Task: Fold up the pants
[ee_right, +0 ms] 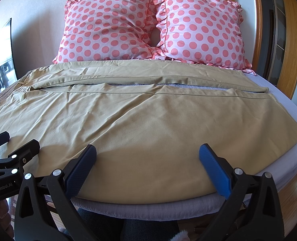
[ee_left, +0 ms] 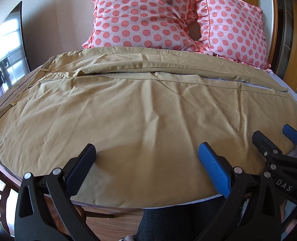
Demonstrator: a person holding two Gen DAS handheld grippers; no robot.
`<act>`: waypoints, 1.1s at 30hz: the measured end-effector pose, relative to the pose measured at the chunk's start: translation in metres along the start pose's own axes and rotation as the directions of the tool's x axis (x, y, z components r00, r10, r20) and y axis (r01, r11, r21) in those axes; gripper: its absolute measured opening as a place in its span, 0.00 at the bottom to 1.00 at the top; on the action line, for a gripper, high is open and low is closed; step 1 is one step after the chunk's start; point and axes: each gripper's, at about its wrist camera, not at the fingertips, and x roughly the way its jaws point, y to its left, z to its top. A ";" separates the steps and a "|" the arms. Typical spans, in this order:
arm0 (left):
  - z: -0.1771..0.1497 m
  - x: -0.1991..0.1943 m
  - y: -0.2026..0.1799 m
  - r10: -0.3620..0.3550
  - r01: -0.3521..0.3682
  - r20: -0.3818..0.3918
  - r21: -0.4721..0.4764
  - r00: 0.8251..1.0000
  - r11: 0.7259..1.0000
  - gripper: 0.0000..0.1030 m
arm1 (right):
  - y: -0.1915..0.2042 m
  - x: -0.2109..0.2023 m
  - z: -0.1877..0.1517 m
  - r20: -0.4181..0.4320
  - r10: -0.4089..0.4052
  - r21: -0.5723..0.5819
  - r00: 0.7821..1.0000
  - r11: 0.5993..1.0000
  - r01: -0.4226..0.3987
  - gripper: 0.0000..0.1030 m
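One bed (ee_right: 284, 124) with a pale sheet carries tan pants (ee_right: 128, 116) spread flat sideways, waistband at left, legs running right. Two pink polka-dot pillows (ee_right: 148, 28) lean behind them. Left gripper (ee_left: 146, 154) and right gripper (ee_right: 147, 154) hover over the near edge, jaws wide apart, gripping nothing. Labels read "DAS" and "GenRobot.AI".

Tan pants (ee_right: 140, 108) lie spread flat across the bed (ee_right: 288, 120), waistband toward its left edge, leg hems near its right edge, one leg along its near edge; the right gripper (ee_right: 147, 152) hovers wide open over that near leg; two polka-dot pillows (ee_right: 152, 26) lean at the head; the left gripper (ee_right: 16, 142) shows at lower left
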 end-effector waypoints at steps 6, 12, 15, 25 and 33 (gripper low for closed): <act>0.000 0.000 0.000 0.001 -0.001 0.003 0.000 1.000 1.000 0.98 | 0.000 0.000 -0.001 0.003 0.000 0.001 1.000 1.000 0.000 0.99; 0.000 0.001 0.000 -0.002 0.002 0.002 0.000 1.000 1.000 0.98 | 0.000 -0.002 -0.001 0.013 0.009 -0.004 1.000 1.000 -0.009 0.99; 0.004 -0.001 0.001 -0.002 0.002 -0.009 -0.004 1.000 1.000 0.98 | -0.003 0.000 -0.001 0.018 0.027 -0.015 0.999 1.000 -0.027 0.99; 0.043 -0.009 0.041 -0.030 0.037 0.058 -0.131 0.998 0.991 0.98 | -0.115 0.029 0.128 0.087 -0.030 0.185 0.996 0.983 0.013 0.99; 0.070 0.018 0.063 -0.272 0.279 0.066 -0.251 0.960 0.927 0.98 | -0.226 0.185 0.220 -0.237 -0.202 0.430 0.950 0.855 0.289 0.64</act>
